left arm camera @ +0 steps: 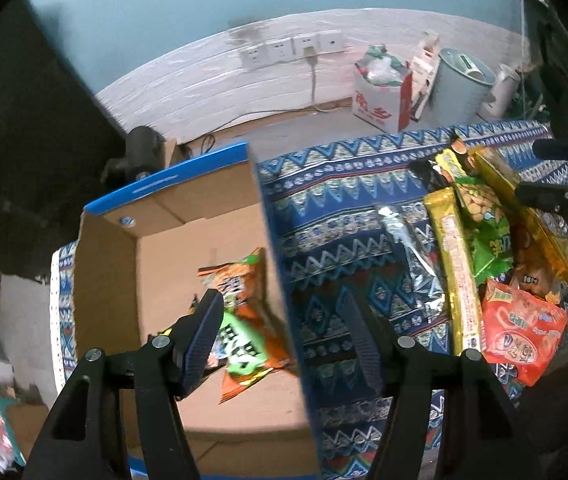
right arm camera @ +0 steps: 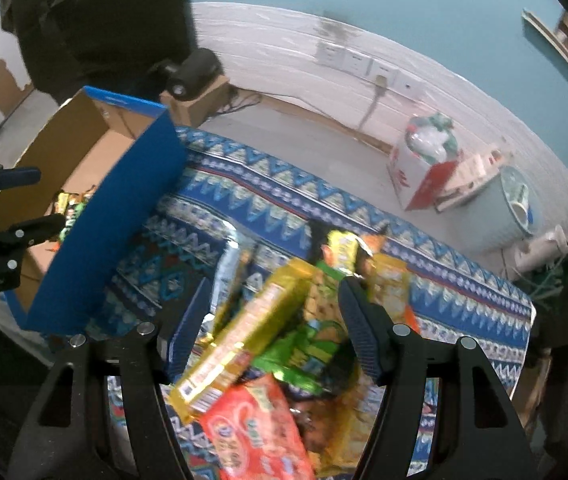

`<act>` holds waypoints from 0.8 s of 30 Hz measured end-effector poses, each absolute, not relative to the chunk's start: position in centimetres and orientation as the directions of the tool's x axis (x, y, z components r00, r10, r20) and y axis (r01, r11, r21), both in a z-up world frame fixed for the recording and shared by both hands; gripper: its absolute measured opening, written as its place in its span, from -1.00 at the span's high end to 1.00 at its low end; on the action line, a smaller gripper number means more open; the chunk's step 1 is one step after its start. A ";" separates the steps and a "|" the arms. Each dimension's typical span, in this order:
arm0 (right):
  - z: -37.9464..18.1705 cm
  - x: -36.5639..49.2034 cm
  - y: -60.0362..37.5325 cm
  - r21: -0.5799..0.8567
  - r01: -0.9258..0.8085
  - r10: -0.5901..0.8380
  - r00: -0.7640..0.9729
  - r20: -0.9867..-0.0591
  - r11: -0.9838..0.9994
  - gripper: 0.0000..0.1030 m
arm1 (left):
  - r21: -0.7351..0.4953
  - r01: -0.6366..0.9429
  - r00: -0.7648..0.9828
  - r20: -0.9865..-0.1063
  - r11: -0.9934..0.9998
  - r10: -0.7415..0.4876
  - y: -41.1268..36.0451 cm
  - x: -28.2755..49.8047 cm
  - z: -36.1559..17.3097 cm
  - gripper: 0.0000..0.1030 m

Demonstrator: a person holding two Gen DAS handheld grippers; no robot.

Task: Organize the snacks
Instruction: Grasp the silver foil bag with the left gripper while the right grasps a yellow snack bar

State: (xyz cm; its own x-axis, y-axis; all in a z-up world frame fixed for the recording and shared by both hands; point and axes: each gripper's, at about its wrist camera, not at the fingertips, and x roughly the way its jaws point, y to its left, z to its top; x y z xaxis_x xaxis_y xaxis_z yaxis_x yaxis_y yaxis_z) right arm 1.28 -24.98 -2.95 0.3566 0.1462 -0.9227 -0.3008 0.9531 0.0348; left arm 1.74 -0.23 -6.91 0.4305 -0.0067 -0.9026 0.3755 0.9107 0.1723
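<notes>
A: While both tongs hang apart and empty, where are they?

B: The left tongs [left arm camera: 279,316] straddle the right wall of the box [left arm camera: 107,280], jaws spread, nothing gripped. The right tongs [right arm camera: 273,312] gape over the snack pile [right arm camera: 284,344], pads clear of any wrapper.

A: Why there?

B: I'd judge the left has dropped a pack off and the right is lining up the next pick.

A: What's in the box?

B: An orange-and-green pack [left arm camera: 243,320], flat on the cardboard floor, near the right wall.

A: And the rest?

B: Heaped on the patterned cloth of the table [left arm camera: 344,208], right of the box: a long gold bar [right arm camera: 239,340], a green bag [right arm camera: 304,352], a red bag [right arm camera: 255,432] nearest, a silver pack [right arm camera: 229,276] leftmost. Glossy, crinkly, overlapping, so likely slippery.
</notes>
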 end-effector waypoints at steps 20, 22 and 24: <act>-10.5 0.1 -33.6 0.034 -0.143 0.065 0.217 -0.974 0.989 -0.30 | 0.190 0.496 0.343 -0.939 0.847 0.010 -8.8 2.7 -12.0 -0.25; -11.3 0.2 -33.7 0.031 -0.140 0.060 0.208 -0.976 0.990 -0.30 | 0.183 0.499 0.328 -0.945 0.847 0.011 -9.3 3.0 -12.7 -0.25; -11.8 0.2 -33.7 0.031 -0.145 0.060 0.203 -0.977 0.989 -0.30 | 0.174 0.499 0.314 -0.949 0.849 0.010 -9.8 3.4 -13.3 -0.25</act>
State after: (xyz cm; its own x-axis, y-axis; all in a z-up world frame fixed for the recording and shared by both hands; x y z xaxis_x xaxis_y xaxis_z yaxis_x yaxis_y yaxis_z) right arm 0.24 -33.72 -11.77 0.2032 0.0603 -0.9773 -0.1448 0.9890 0.0309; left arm 3.36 -9.79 -13.25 0.3139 0.0098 -0.9494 0.4989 0.8491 0.1737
